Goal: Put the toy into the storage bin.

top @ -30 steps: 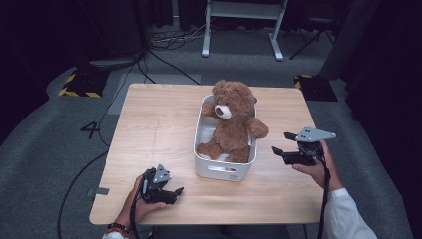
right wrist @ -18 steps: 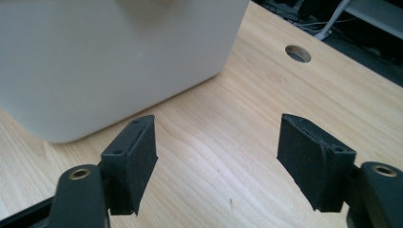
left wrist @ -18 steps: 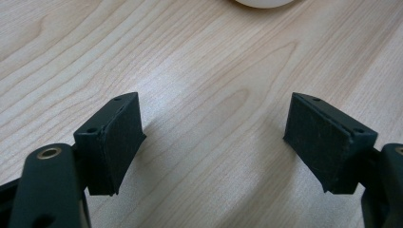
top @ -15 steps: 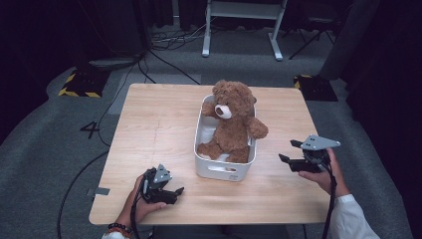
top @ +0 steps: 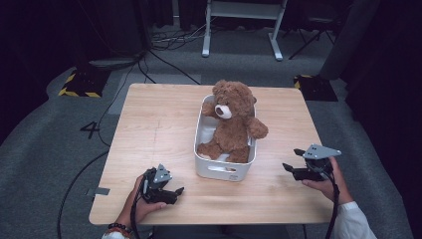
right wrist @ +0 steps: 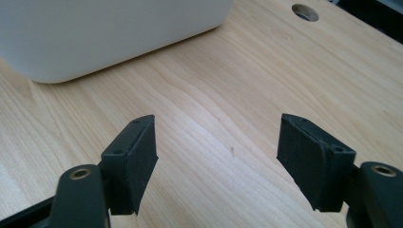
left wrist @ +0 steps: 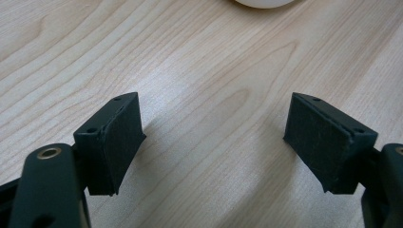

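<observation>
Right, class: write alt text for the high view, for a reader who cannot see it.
A brown teddy bear sits in a white bin in the middle of a wooden table. A person's hands hold the open left gripper and open right gripper at the near edge, one either side of the bin, touching neither.

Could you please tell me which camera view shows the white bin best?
The high view: the whole white bin stands on the table with the teddy bear sitting inside. The right gripper view gives one plain side wall up close; the left gripper view catches a sliver at its top edge.
</observation>
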### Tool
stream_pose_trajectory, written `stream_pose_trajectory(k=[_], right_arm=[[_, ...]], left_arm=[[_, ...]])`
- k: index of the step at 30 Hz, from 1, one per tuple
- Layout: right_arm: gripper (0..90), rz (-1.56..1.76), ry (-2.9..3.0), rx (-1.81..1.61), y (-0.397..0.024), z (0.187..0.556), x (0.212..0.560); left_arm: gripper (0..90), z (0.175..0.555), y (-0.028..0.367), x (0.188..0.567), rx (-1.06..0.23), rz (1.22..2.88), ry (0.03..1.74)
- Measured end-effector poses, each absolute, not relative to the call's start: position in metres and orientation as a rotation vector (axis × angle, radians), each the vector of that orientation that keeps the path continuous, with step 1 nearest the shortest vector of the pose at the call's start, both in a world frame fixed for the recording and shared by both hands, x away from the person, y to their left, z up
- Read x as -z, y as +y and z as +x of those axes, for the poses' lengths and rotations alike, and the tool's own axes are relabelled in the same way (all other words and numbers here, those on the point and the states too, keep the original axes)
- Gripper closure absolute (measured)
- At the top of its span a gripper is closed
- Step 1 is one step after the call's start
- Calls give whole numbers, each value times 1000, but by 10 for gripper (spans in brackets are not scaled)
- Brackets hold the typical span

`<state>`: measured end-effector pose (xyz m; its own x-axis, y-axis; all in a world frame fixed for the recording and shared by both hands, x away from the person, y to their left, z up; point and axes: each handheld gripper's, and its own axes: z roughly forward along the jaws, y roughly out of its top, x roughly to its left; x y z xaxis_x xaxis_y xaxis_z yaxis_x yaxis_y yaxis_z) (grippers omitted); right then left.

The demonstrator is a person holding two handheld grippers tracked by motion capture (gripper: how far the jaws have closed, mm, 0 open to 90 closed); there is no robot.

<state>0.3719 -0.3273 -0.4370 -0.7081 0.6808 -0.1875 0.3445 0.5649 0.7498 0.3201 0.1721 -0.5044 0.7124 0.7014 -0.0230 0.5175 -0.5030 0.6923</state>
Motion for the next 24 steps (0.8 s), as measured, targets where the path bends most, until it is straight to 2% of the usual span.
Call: stream_pose_trajectory(k=[24], right_arm=[[271, 951, 2398, -929, -362, 352, 480]], left_arm=[[204, 320, 172, 504, -341, 2220, 921]])
